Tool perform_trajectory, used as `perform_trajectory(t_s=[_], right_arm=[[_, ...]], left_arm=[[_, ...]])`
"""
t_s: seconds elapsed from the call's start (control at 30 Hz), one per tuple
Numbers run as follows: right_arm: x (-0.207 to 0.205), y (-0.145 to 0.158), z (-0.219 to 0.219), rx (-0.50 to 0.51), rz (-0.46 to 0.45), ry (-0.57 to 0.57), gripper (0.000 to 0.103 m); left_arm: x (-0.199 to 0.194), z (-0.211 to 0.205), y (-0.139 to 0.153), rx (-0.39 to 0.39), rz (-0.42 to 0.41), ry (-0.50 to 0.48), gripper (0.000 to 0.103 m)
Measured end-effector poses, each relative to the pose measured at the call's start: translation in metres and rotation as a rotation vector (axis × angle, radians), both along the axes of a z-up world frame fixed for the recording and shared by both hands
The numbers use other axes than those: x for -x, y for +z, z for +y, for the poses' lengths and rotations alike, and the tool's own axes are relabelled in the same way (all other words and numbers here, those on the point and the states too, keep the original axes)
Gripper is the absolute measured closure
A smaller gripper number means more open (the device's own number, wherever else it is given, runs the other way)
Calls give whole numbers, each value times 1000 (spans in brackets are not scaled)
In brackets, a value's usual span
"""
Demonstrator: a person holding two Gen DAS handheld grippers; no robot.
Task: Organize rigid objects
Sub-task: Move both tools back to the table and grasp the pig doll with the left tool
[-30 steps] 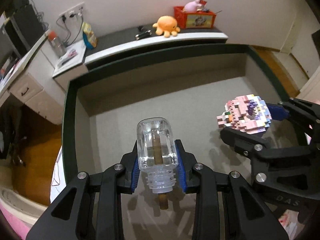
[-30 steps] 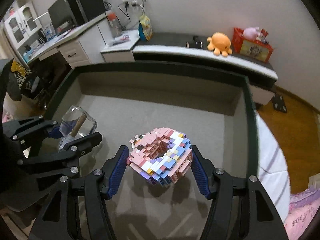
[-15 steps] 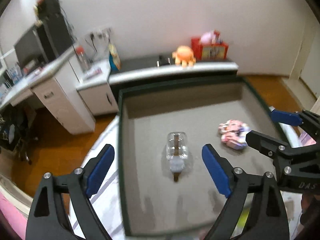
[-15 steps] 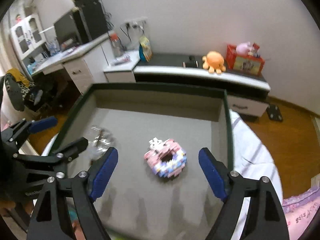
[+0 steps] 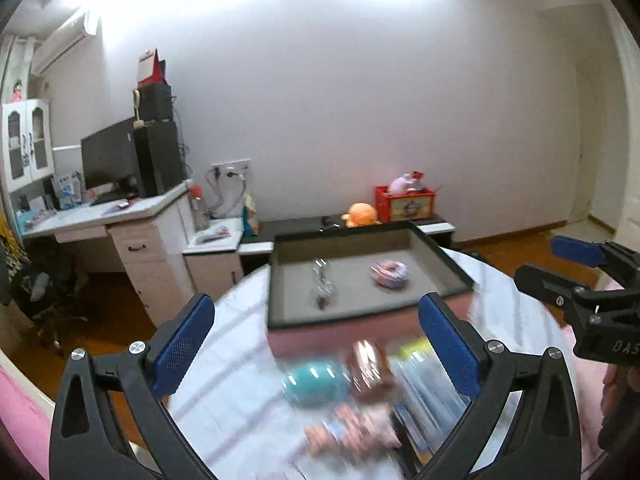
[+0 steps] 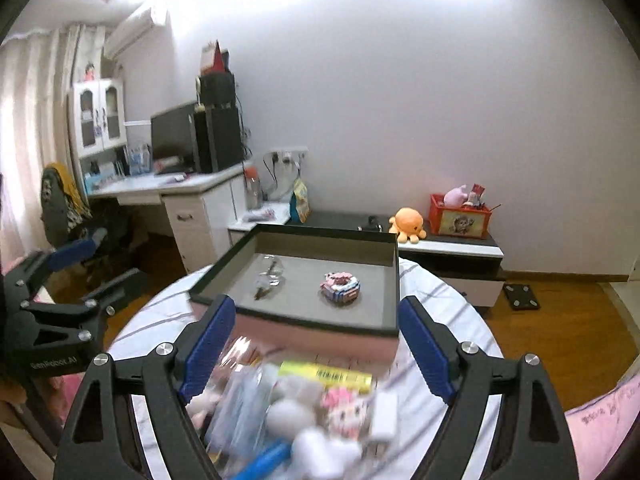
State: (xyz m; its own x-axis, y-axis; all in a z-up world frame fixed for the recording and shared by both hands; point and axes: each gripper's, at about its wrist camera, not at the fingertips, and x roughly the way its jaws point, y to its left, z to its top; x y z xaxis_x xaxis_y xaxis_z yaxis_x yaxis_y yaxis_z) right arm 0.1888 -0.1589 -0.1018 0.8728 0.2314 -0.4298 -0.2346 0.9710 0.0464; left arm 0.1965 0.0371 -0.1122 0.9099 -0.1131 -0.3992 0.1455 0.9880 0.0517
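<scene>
A dark-rimmed tray with a grey floor sits at the table's far side. A clear glass bottle with a cork lies in its left half, and a pink brick donut lies in its right half. The bottle and the donut also show in the right wrist view. My left gripper hangs well back from the tray, its jaws opening with nothing between them. My right gripper is open and holds nothing. Both hover over a blurred pile of small items, among them a teal ball and a yellow packet.
The round table wears a striped white cloth. Beyond it, a low shelf bears an orange octopus plush and a red box. A white desk with a monitor stands at the left. Wood floor surrounds the table.
Both grippers let go and opened wide, then drew back and up from the tray. The bottle and the brick donut now lie on the tray floor.
</scene>
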Motion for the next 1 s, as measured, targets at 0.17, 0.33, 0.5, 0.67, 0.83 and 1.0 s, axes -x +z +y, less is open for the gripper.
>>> perform_trajectory(t_s=[0.17,0.33,0.5,0.67,0.83,1.0], right_arm=[[54,-12,-3,20,-35,-34,18],[84,-31,-13,18,-6,-76,18],[87,-47,-24,9,47,-102,18],[84,-65,-32,9,92,-128,18],[75,-82,-38,9,137,-147,18],[62,-96,-45,2,177,-152,18]], left_arm=[[37,-1,-25,3,72,-3,0],[51,9,-44,-28,124,10,0],[55,15,-65,-39,177,30,0],[43,15,-81,-40,224,36,0],[20,11,-97,-10,285,22,0],[-6,1,-113,24,347,6,0]])
